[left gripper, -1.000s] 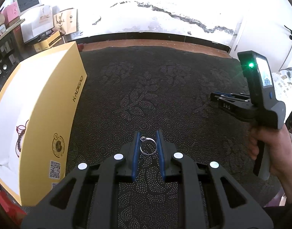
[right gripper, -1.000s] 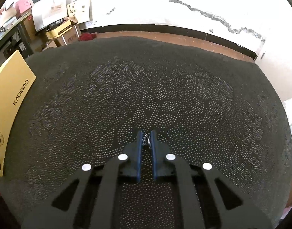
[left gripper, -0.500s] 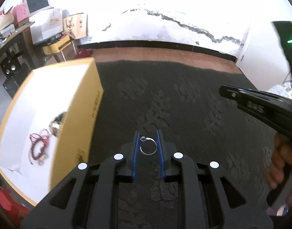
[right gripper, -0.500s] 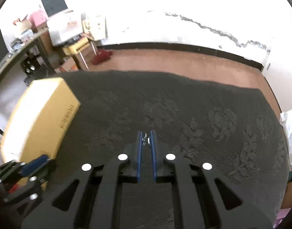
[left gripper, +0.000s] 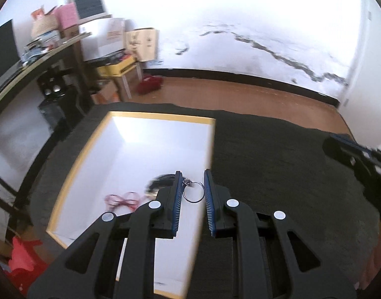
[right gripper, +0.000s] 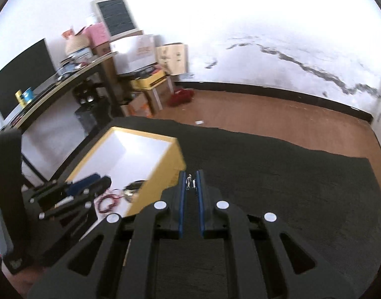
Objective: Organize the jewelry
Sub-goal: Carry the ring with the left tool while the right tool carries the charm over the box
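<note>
My left gripper [left gripper: 193, 186] is shut on a silver ring [left gripper: 193, 194], pinched across its width between the blue pads, and hangs over the right edge of an open yellow box [left gripper: 165, 119] with a white inside. A red bracelet [left gripper: 122, 199] and a dark bracelet [left gripper: 160, 180] lie in the box. My right gripper [right gripper: 191, 182] is shut on a small silver piece of jewelry [right gripper: 189, 181], above the dark cloth just right of the yellow box [right gripper: 169, 164]. In the right wrist view the left gripper [right gripper: 73, 191] reaches over the box.
A dark patterned cloth [left gripper: 277, 164] covers the table. Beyond it lie a wooden floor [right gripper: 277, 114], a desk with a monitor [right gripper: 23, 79] at the left, stacked cartons [right gripper: 145, 49] and a white wall. The right gripper's body [left gripper: 357, 162] shows at the right edge.
Both grippers have risen and swung left toward the yellow box, each keeping its grip. The box's open inside has come into view under the left gripper.
</note>
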The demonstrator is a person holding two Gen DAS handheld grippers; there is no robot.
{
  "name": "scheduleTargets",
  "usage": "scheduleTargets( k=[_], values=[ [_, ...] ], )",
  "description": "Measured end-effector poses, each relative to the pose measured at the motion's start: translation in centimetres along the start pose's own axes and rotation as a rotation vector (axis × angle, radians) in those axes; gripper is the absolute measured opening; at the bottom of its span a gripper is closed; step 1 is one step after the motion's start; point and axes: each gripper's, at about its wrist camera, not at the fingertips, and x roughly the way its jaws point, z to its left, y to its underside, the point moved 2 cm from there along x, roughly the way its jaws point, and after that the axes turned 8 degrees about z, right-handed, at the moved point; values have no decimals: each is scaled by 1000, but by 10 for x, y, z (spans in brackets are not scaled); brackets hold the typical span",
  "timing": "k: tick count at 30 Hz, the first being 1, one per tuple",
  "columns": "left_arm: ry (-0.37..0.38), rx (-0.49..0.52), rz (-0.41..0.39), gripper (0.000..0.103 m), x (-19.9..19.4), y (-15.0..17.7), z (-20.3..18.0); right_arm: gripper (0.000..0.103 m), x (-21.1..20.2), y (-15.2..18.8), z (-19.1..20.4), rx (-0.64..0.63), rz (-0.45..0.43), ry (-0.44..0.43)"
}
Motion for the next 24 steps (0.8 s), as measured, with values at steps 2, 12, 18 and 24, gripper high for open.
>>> scheduleTargets(
  k=[2, 12, 18, 24],
  values=[
    [-26, -24, 4, 18, 1, -3, 19, 9, 6, -4, 18, -24, 9, -15],
    [-113, -119, 69, 18, 35, 7, 95, 9, 61, -9, 104, -171, 86, -60],
    [-136, -146, 160, 18, 83, 19, 118, 9, 101, -11, 128, -204, 133, -61],
    [-142, -146, 206, 18, 111, 25, 130, 9, 127, -10, 139, -214, 164, -65]
  ],
)
